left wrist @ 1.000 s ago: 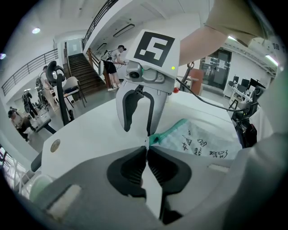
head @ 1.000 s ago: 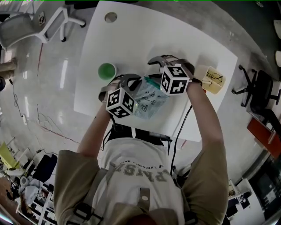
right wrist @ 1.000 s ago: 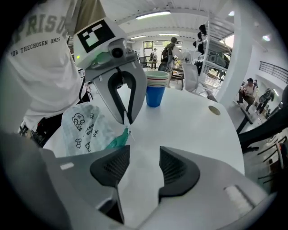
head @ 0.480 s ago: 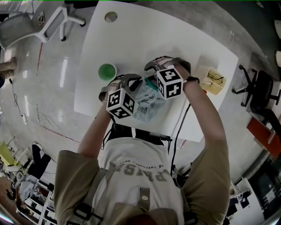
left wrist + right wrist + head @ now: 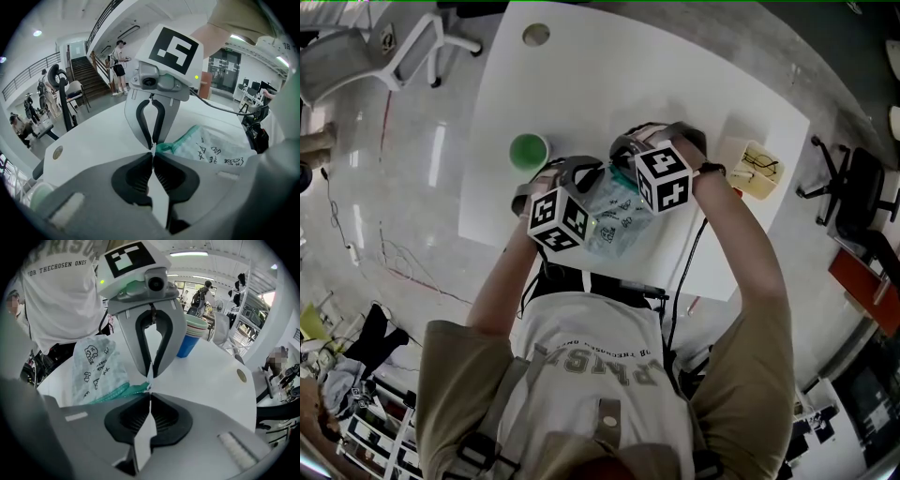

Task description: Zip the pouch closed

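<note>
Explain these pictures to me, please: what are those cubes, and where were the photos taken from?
No robot here: a person holds a pair of tongs in each hand, and the patterned cubes are part of them. One camera looks down from the person's head; one rides on each tool, looking along its jaws. On the white table lie a printed pouch, a green cup and glasses. The left tongs are shut on the pouch's teal zip end; the right tongs have just closed there too, apparently on that same end.

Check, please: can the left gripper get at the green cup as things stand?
Probably not yet: the left gripper is shut on the teal end of the pouch. The green cup stands apart across bare table, with nothing between.
</note>
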{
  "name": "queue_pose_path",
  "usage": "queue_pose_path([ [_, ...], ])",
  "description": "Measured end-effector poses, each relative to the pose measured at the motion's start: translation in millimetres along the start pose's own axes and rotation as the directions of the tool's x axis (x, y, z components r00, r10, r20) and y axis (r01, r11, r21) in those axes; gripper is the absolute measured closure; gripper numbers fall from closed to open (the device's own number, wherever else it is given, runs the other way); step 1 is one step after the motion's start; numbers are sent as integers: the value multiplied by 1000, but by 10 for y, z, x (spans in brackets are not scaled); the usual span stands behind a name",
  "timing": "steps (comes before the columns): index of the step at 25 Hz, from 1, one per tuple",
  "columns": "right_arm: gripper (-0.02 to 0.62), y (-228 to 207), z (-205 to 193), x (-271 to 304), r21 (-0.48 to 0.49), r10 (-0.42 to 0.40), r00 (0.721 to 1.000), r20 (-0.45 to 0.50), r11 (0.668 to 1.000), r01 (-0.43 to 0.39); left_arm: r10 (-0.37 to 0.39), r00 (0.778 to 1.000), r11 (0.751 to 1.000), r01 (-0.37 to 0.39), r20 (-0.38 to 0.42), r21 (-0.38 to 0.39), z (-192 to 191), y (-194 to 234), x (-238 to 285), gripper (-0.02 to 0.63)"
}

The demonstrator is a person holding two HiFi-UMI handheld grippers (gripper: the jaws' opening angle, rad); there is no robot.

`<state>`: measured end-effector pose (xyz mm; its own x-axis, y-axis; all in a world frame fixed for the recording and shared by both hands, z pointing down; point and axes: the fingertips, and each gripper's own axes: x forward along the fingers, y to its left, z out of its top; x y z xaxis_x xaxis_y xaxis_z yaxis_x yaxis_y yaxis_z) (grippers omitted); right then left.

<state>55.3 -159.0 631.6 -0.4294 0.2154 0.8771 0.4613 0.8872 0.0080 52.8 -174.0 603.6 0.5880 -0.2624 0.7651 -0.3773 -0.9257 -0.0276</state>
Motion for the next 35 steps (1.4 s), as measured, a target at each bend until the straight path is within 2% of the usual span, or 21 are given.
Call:
queue_pose_path([
  [5,591,43,10,-23,1,0,1000,-8,1000,0,-4,1000,1000,4,1,-17,-23,-15,-12,582],
  [23,595,159,-42,-121,95,-54,997,-60,994,59,-11,1000,997,13,25,-72,8,-100,-30,583],
  [35,595,221,-46,-99,98,-69,994,-86,992,78,-12,1000,997,14,26,-69,4,-162,-29,583],
])
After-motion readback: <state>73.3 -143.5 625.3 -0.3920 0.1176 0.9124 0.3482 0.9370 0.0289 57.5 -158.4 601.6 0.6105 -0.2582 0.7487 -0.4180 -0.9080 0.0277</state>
